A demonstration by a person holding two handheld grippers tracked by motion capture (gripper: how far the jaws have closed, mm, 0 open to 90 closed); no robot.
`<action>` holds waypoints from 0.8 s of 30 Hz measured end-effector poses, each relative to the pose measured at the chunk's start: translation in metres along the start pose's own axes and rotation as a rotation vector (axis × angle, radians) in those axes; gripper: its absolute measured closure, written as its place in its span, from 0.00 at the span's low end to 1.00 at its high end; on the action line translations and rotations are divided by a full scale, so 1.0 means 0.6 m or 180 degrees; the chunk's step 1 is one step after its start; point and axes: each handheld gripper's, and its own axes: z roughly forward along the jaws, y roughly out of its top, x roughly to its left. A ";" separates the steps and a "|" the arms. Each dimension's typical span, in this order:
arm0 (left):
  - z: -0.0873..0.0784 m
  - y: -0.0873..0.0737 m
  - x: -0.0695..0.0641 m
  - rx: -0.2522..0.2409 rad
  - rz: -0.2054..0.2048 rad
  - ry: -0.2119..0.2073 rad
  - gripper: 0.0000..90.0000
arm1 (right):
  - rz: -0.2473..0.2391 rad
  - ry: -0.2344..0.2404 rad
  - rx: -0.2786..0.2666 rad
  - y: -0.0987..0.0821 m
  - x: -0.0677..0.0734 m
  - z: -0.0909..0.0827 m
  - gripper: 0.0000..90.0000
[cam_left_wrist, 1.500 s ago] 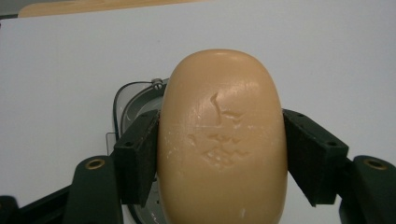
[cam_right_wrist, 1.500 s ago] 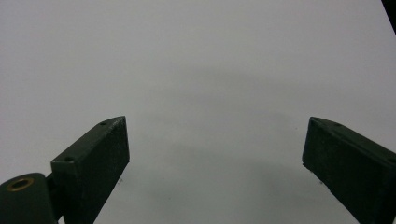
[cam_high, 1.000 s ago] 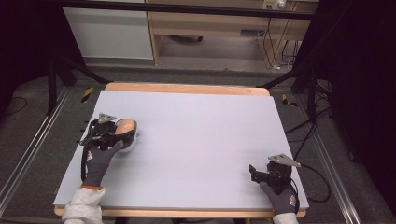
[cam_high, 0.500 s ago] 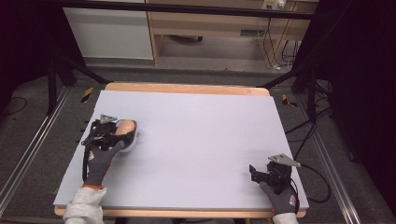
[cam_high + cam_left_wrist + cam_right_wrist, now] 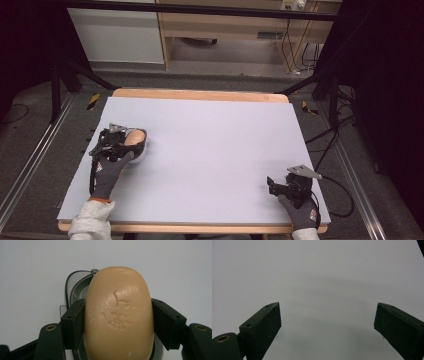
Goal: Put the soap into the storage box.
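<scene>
In the high view, the white table [image 5: 215, 150] spans the middle of the frame. At its left edge, a little below centre, the left gripper [image 5: 131, 141] holds a tan bar of soap [image 5: 134, 137] over a pale soap dish [image 5: 141, 151]; the gloved left hand [image 5: 107, 170] reaches up from the lower left corner. In the lower right of the frame the right gripper [image 5: 270, 184] rests on the table near its front edge, held by the right hand [image 5: 300, 212], well apart from the soap.

In the left gripper view, the bar of soap [image 5: 118, 315] fills the centre of the frame, with a faint stamped mark on its upper face. The two black jaws press against its left and right sides, so the left gripper [image 5: 118, 322] is clamped on it. Behind and under the soap, the rim of the soap dish [image 5: 75, 287] shows at centre left; whether the soap touches the dish cannot be told.

In the right gripper view, the right gripper [image 5: 327, 322] has its jaws spread wide, one in the lower left corner and one in the lower right, with bare white table [image 5: 319, 277] between and beyond them.
</scene>
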 end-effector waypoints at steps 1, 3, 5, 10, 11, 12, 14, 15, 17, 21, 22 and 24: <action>0.000 0.000 0.000 0.0001 0.0006 0.0006 0.35 | 0.0001 0.0001 0.0000 0.000 0.000 0.000 0.08; 0.000 0.000 -0.001 0.0010 0.0017 0.0012 0.35 | 0.0001 0.0001 0.0001 0.000 0.000 0.000 0.08; 0.001 0.000 -0.001 0.0019 0.0003 -0.0012 0.35 | 0.0000 0.0000 0.0001 0.000 0.000 0.000 0.08; 0.001 0.000 -0.002 0.0013 -0.0024 0.0005 0.35 | -0.0010 0.0003 -0.0001 0.000 0.000 0.000 0.08; 0.001 0.000 -0.002 0.0011 -0.0024 0.0007 0.34 | -0.0010 0.0003 0.0000 0.000 0.000 0.000 0.08; 0.001 0.000 -0.002 0.0013 -0.0023 0.0006 0.34 | -0.0012 0.0004 0.0002 0.000 0.000 0.000 0.08; 0.001 -0.001 -0.002 0.0003 -0.0024 0.0009 0.34 | -0.0012 0.0004 0.0002 0.000 0.000 0.000 0.08; 0.001 -0.001 -0.003 0.0009 -0.0012 0.0020 0.34 | -0.0013 0.0003 -0.0001 0.000 0.000 0.000 0.08; 0.001 -0.001 -0.004 0.0008 -0.0009 0.0027 0.34 | -0.0007 0.0008 0.0002 0.000 0.001 0.000 0.08; 0.000 -0.001 -0.005 0.0015 0.0004 0.0036 0.34 | -0.0013 0.0005 0.0000 0.000 0.000 0.000 0.08; 0.000 -0.001 -0.006 0.0018 0.0014 0.0045 0.34 | -0.0013 0.0004 0.0000 0.000 0.000 0.000 0.08; 0.000 -0.001 -0.008 0.0022 0.0034 0.0058 0.34 | -0.0006 0.0005 0.0000 0.000 0.001 -0.001 0.08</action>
